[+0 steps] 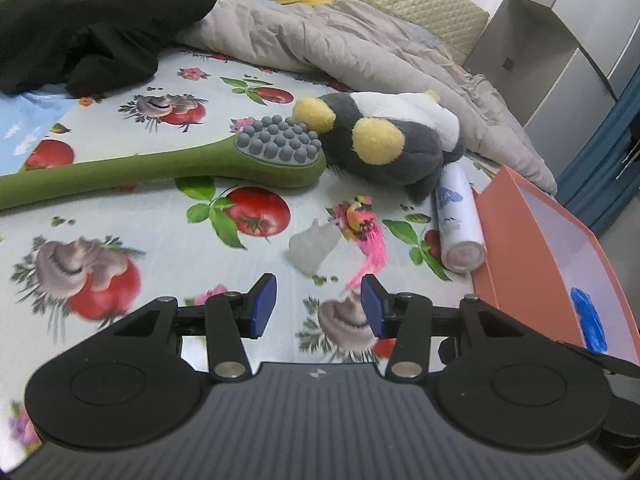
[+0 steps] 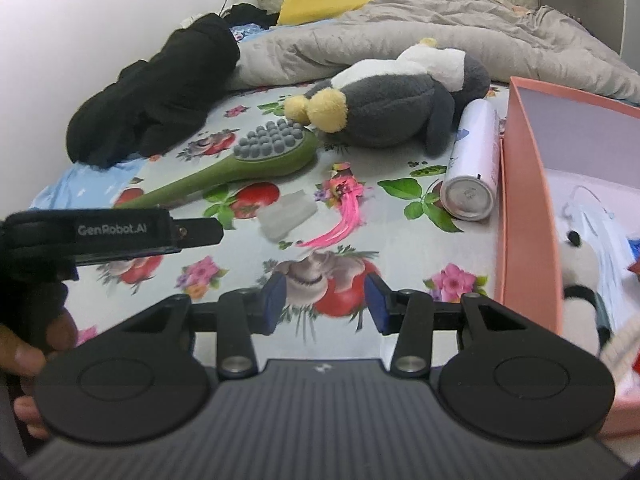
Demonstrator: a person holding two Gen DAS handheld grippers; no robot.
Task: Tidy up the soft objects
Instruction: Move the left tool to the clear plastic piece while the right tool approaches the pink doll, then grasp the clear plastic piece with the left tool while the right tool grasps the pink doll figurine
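Note:
A grey, white and yellow plush penguin (image 1: 384, 140) (image 2: 396, 96) lies on the flowered bed sheet. In front of it lie a small translucent soft toy (image 1: 314, 248) (image 2: 286, 214) and a pink tasselled toy (image 1: 366, 228) (image 2: 344, 208). A pink box (image 1: 520, 240) (image 2: 524, 184) stands at the right; it holds a white plush (image 2: 576, 260) and a blue item (image 1: 588, 320). My left gripper (image 1: 318, 306) is open and empty just short of the translucent toy. My right gripper (image 2: 325, 304) is open and empty over the sheet, left of the box.
A green massage brush with grey nubs (image 1: 224, 160) (image 2: 260, 156) lies left of the penguin. A white spray can (image 1: 458, 220) (image 2: 476, 160) lies beside the box. A black garment (image 1: 100, 24) (image 2: 160, 92) and a grey quilt (image 1: 340, 40) (image 2: 420, 28) lie behind.

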